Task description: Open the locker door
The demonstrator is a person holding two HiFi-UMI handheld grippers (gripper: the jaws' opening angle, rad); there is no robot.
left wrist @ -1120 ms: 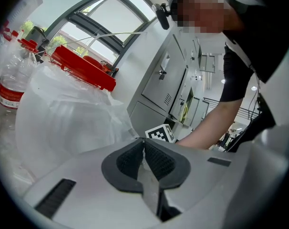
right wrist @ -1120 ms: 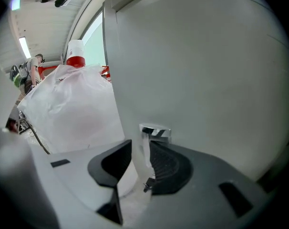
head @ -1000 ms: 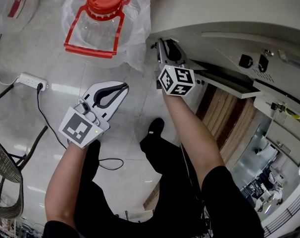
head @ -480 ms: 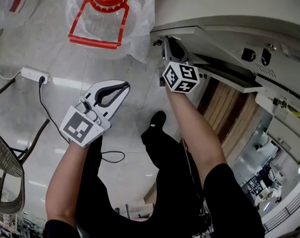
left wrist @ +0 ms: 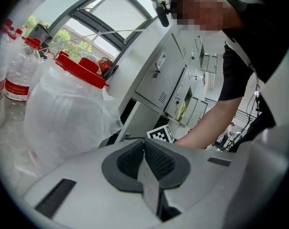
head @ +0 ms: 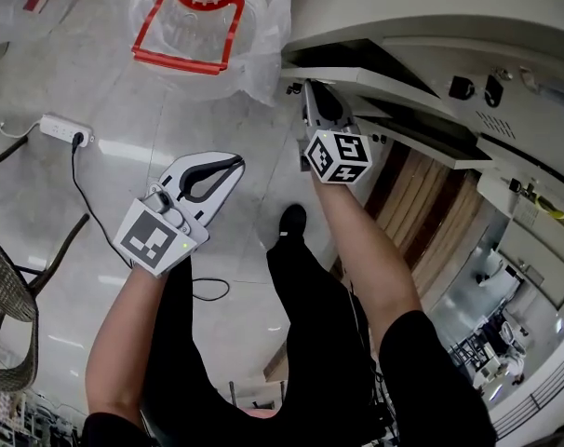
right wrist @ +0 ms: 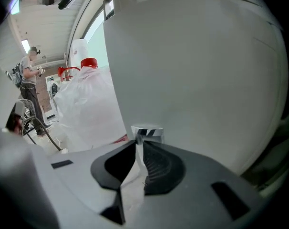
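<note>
Right gripper (right wrist: 139, 144): the jaws are sitting nearly together, clamping a small knob (right wrist: 147, 131) between their ribbed dark pads. The knob is a short, shiny metal cylinder, and it is projecting from the locker door (right wrist: 197, 70), a broad, smooth, pale grey panel that is filling most of the right gripper view.

In the head view the right gripper (head: 312, 89) is reaching to the far side, its tips meeting the left end of the locker door (head: 384, 82). The door is showing as a thin, flat, pale slab standing off the locker body (head: 431, 7), with a dark gap lying behind it. The locker is occupying the far right of the scene.

Left gripper (left wrist: 144, 141): the jaws are pressing fully together with nothing between them. Its shell is smooth pale plastic and the pads are dark with a fine ribbed texture. In the head view the left gripper (head: 234, 164) is hanging over the glossy tiled floor (head: 105, 82), well apart from the locker, touching nothing.

On the floor at far left, a large clear water jug (head: 203, 17) with a red cap and red carrying frame is standing wrapped in a thin, crinkled, translucent bag. A white power strip (head: 60, 128) with a black cable is lying to the left. A dark mesh chair (head: 3, 315) is showing at the near left edge.
</note>
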